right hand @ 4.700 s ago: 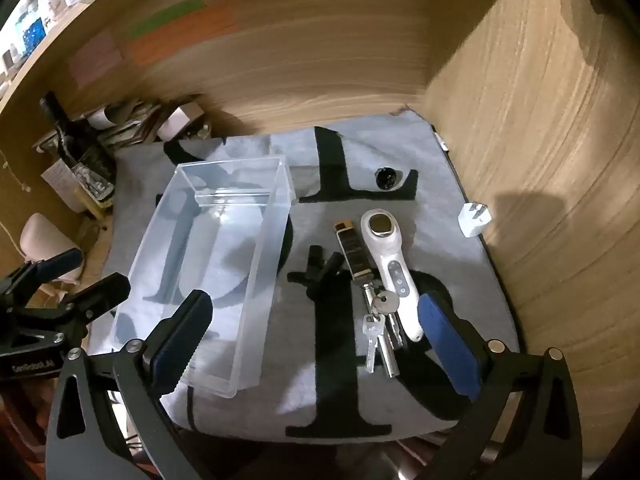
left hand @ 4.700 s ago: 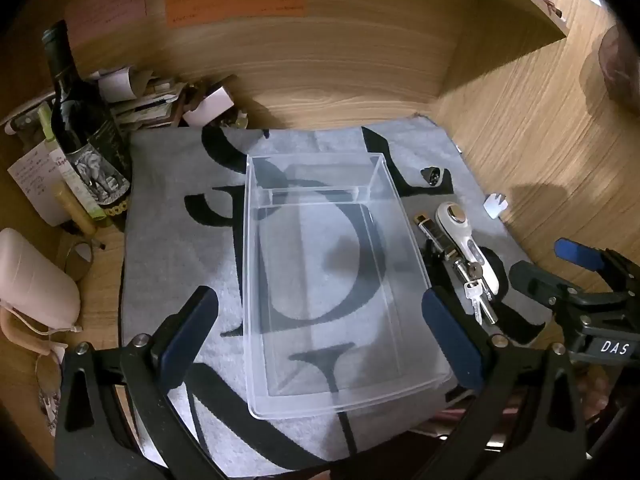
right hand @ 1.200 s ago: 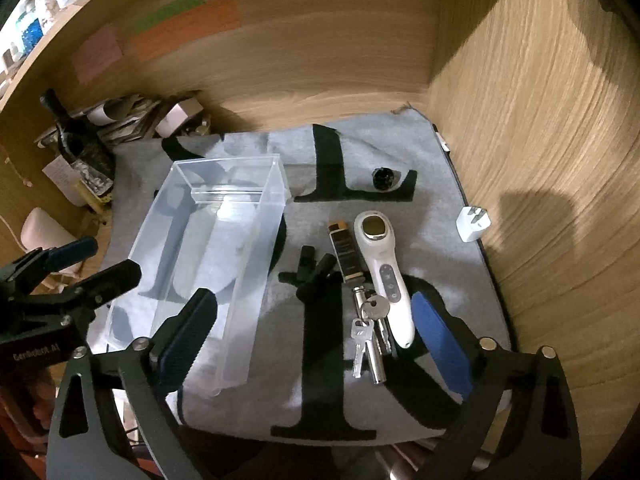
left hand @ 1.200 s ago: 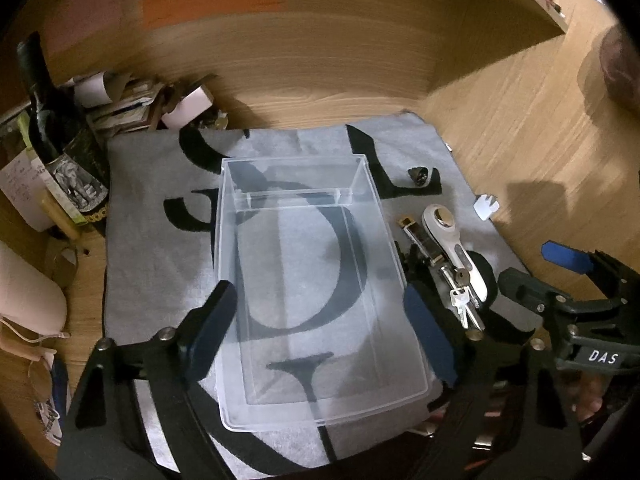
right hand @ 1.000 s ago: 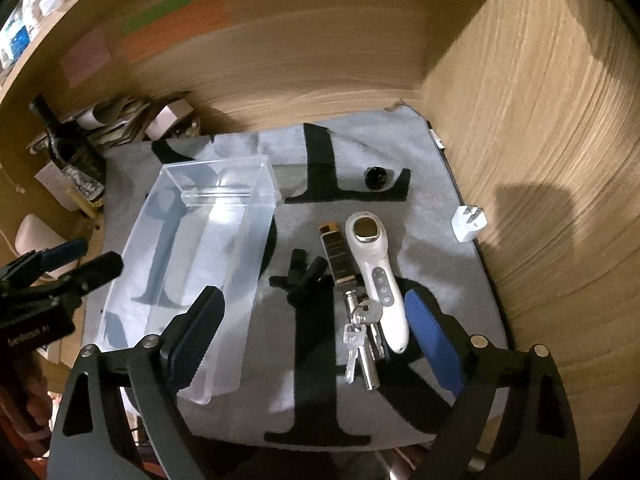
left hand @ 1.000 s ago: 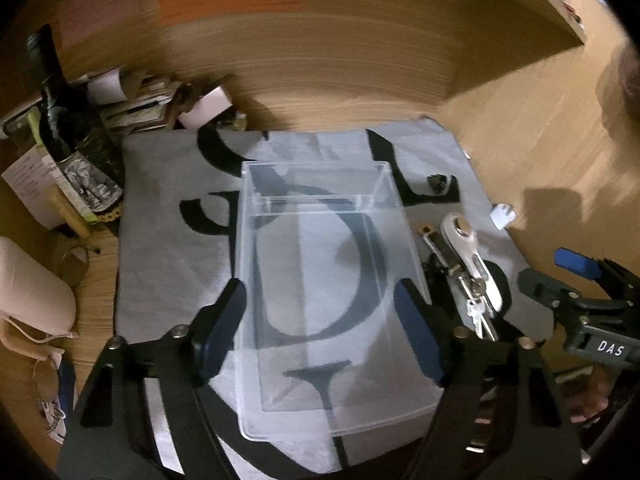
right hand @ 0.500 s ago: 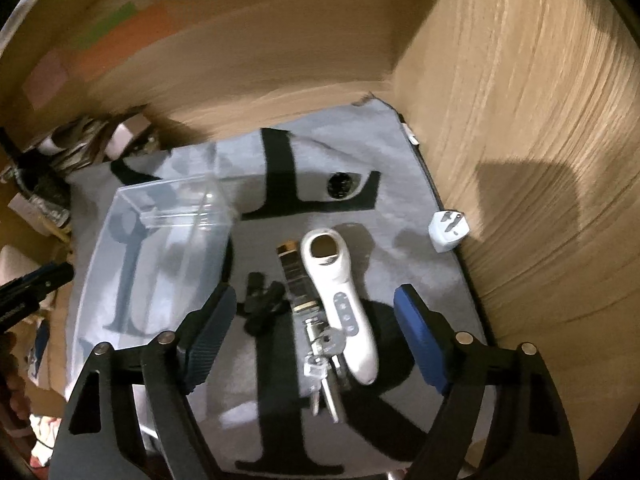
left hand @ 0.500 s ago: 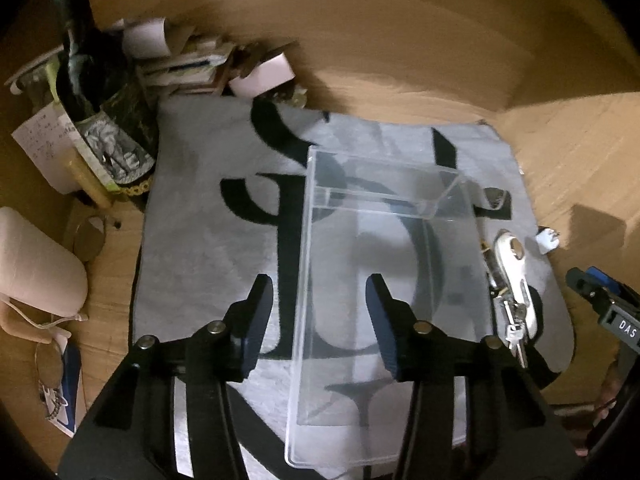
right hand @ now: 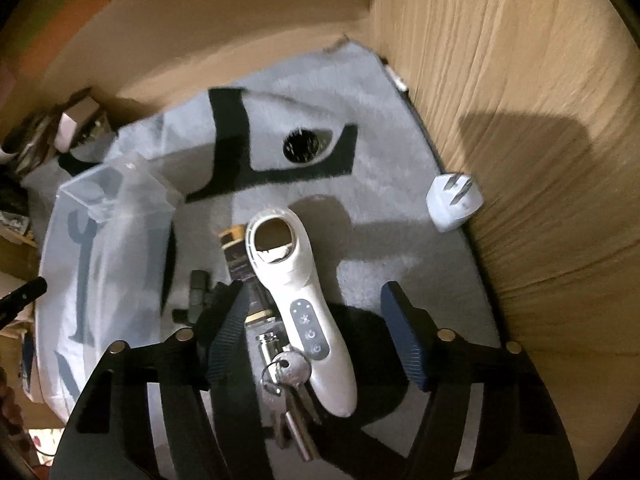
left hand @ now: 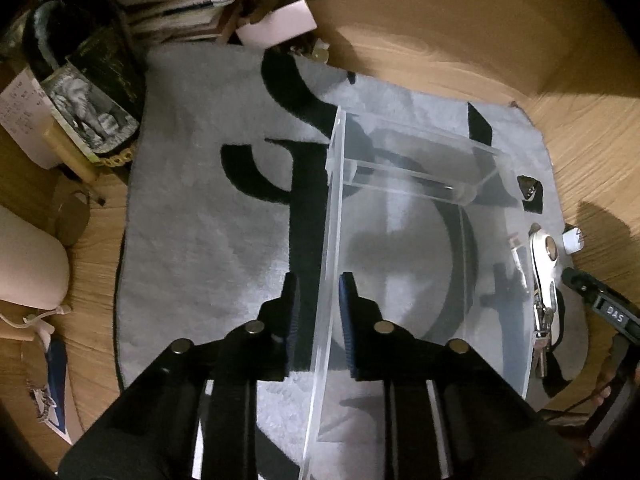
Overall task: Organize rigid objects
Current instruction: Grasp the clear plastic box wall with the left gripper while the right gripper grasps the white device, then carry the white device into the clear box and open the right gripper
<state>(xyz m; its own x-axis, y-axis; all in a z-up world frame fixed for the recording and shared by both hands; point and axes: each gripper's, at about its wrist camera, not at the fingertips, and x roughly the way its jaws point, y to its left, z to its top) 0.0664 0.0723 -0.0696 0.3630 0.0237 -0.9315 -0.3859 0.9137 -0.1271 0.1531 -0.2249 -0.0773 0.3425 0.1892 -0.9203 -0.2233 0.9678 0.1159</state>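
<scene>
A clear plastic bin point(left hand: 420, 264) lies on a grey mat with black letters point(left hand: 208, 216). My left gripper point(left hand: 319, 304) straddles the bin's left wall, its narrowly open jaws a finger-width off each side. My right gripper point(right hand: 316, 320) is open, its fingers on either side of a white handheld device point(right hand: 300, 304). Beside the device lie a dark tube point(right hand: 240, 268), a bunch of keys point(right hand: 286, 376) and a black clip point(right hand: 198, 292). A black round cap point(right hand: 306, 146) and a white plug adapter point(right hand: 454, 200) lie farther off.
A wine bottle point(left hand: 86, 80), papers and boxes point(left hand: 224, 16) crowd the back left. A pale pink object point(left hand: 28, 260) sits at the left. A wooden wall point(right hand: 540, 120) rises close on the right of the mat.
My left gripper moved left and forward and narrowed around the bin's left wall. My right gripper dropped closer over the white device and narrowed somewhat.
</scene>
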